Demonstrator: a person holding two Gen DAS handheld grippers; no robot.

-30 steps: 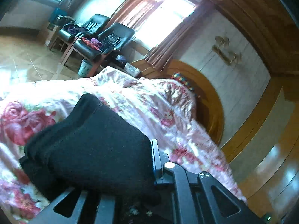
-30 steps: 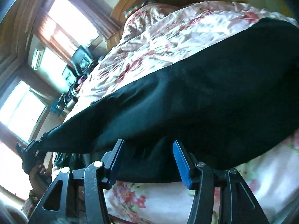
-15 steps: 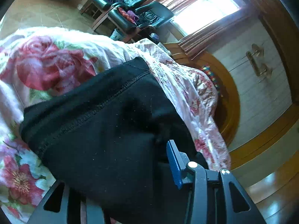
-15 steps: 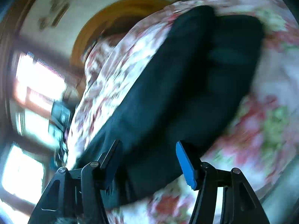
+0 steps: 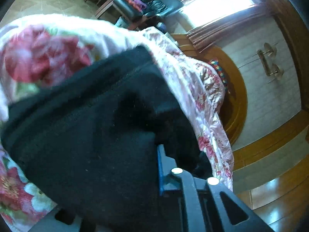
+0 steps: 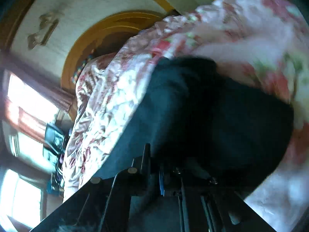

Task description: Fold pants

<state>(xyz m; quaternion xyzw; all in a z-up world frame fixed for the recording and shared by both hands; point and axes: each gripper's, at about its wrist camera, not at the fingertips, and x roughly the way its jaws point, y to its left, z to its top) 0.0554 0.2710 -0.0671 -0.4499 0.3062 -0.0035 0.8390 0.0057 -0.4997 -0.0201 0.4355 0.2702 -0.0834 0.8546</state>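
Note:
The black pants (image 5: 87, 131) lie folded in a thick bundle on the floral bedspread (image 5: 48, 44). In the left wrist view the cloth covers my left gripper (image 5: 135, 174); only its right blue-padded finger (image 5: 160, 170) shows, pressed against the fabric. In the right wrist view the pants (image 6: 212, 119) fill the middle, and my right gripper (image 6: 154, 166) has its fingers close together with black cloth between them. The view is blurred.
The bed's curved wooden headboard (image 5: 237, 100) stands behind the bundle. Black armchairs (image 5: 146, 2) with clothes on them sit by a bright curtained window (image 5: 218, 5). A white wardrobe door with brass handles (image 5: 270, 63) is at the right.
My right gripper has gone from wide open to closed on the pants. Both grippers have swung, and the pants now lie in a more compact bundle.

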